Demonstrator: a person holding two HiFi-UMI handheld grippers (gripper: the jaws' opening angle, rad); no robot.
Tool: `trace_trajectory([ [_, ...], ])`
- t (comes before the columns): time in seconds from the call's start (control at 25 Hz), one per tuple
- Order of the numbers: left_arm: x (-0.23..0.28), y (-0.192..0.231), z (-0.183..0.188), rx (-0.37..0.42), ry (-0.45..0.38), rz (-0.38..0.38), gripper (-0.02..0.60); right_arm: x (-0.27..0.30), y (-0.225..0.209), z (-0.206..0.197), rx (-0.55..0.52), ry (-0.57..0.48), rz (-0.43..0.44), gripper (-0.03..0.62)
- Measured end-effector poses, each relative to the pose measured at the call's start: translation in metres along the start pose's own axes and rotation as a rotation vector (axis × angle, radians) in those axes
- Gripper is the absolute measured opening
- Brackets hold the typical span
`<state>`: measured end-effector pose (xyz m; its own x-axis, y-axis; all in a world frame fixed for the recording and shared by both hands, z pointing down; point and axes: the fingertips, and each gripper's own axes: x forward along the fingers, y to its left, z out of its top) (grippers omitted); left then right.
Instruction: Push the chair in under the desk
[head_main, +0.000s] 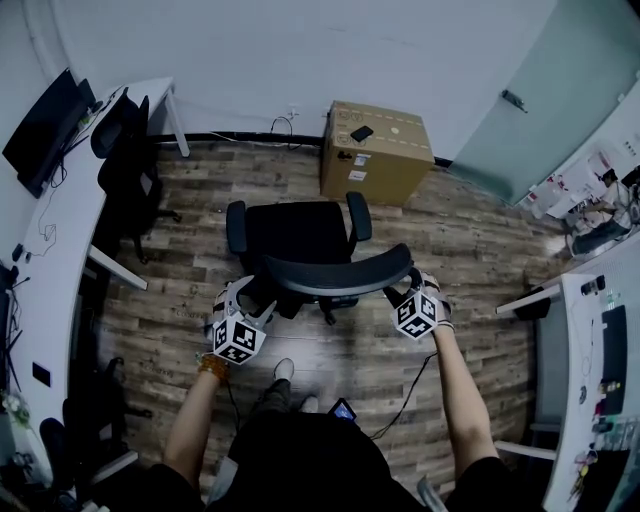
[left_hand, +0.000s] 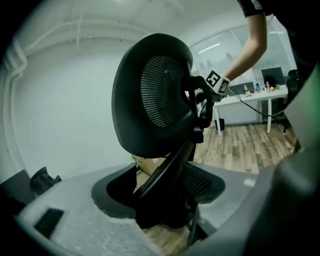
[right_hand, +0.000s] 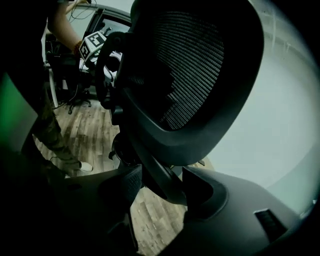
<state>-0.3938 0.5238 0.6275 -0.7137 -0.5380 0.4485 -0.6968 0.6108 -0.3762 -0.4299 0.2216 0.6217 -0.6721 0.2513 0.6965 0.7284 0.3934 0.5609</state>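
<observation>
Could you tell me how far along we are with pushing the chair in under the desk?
Done: nothing yet; the black mesh office chair stands mid-room on the wood-plank floor, apart from the long white desk at left. In hand: the left gripper and right gripper sit at opposite ends of its curved backrest, jaws apart. Left: the whole push under a desk.

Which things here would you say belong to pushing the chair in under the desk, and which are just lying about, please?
Job: black office chair; left gripper and right gripper, at its backrest; left desk or right desk, cannot tell which.
Lying about: cardboard box; second chair; monitor.
</observation>
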Motion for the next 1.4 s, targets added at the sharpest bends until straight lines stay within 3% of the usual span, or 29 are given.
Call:
trace_trajectory([
  [0.44,0.007,0.003,-0.001,0.047,-0.018,-0.057,0.291,0.028,0.003,0.0,-0.061,0.022,0.143,0.264],
  [0.84,0.003,0.024,-0.018,0.049,0.027,-0.177,0.276,0.029,0.021,0.019,-0.054,0.023,0.217,0.25],
  [1.4,0.001,0.027,-0.031,0.022,0.115,-0.259,0.273,0.023,0.039,0.021,0.0,0.084,0.196,0.245],
])
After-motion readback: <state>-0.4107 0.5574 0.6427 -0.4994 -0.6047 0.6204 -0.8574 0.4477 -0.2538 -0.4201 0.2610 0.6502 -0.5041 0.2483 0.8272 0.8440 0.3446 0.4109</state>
